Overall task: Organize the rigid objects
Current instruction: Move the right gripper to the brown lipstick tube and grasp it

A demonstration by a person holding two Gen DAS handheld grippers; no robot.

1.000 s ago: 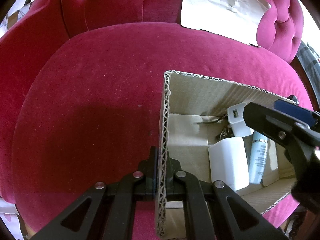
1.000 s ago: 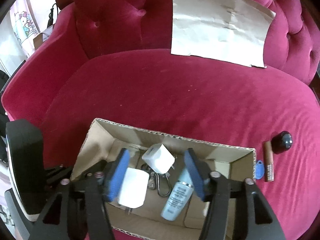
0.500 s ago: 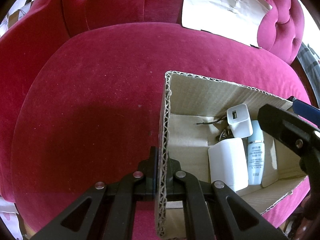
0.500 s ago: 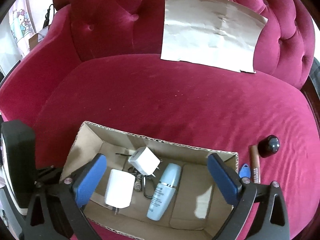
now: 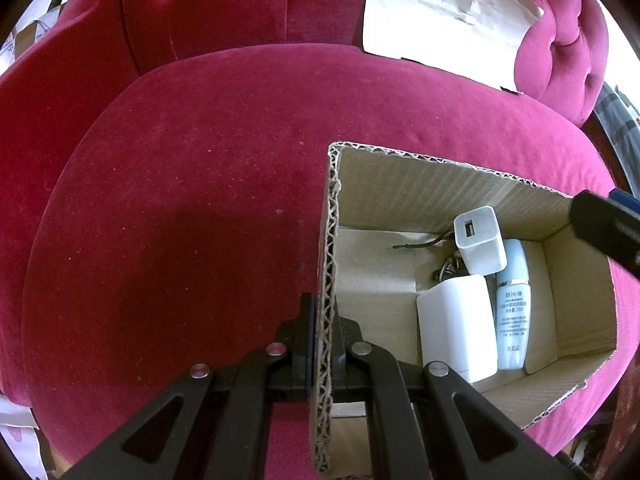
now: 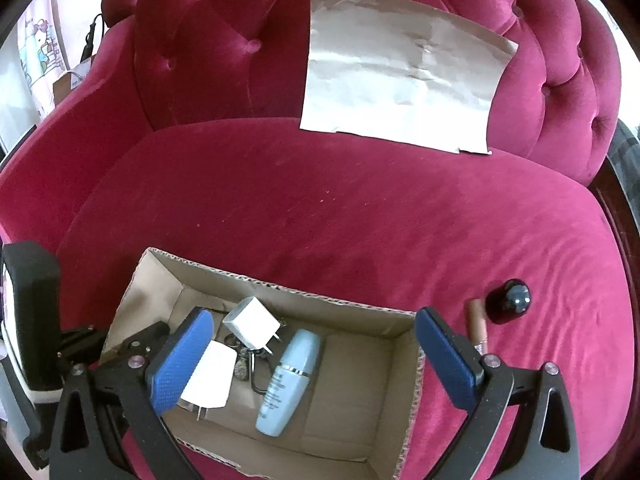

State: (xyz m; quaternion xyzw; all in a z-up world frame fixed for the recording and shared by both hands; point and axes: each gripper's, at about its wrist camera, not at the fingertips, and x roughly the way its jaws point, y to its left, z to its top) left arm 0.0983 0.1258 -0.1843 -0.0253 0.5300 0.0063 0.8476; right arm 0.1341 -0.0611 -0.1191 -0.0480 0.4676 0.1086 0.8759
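An open cardboard box (image 5: pixel 400 184) (image 6: pixel 320 300) sits on the red velvet sofa seat (image 6: pixel 320 200). Inside lie a small white charger (image 5: pixel 478 242) (image 6: pixel 252 322), a bigger white adapter (image 5: pixel 456 324) (image 6: pixel 210 380), a pale blue bottle (image 5: pixel 512 312) (image 6: pixel 288 380) and some keys (image 6: pixel 244 364). My left gripper (image 5: pixel 324 320) is shut on the box's left wall. My right gripper (image 6: pixel 314 320) hangs over the box, open wide, nothing between its blue pads (image 6: pixel 180 360). A brown tube (image 6: pixel 478 320) and a black round cap (image 6: pixel 508 300) lie on the seat, right of the box.
A creased sheet of brown paper (image 6: pixel 400 68) (image 5: pixel 448 20) leans against the tufted backrest. The seat curves down at its front and right edges, with a dark wooden frame (image 6: pixel 624 200) beyond. Clutter stands past the left armrest.
My right gripper's jaws have spread wide and it has drawn up and back from the box, leaving the blue bottle lying inside. The left gripper has not moved.
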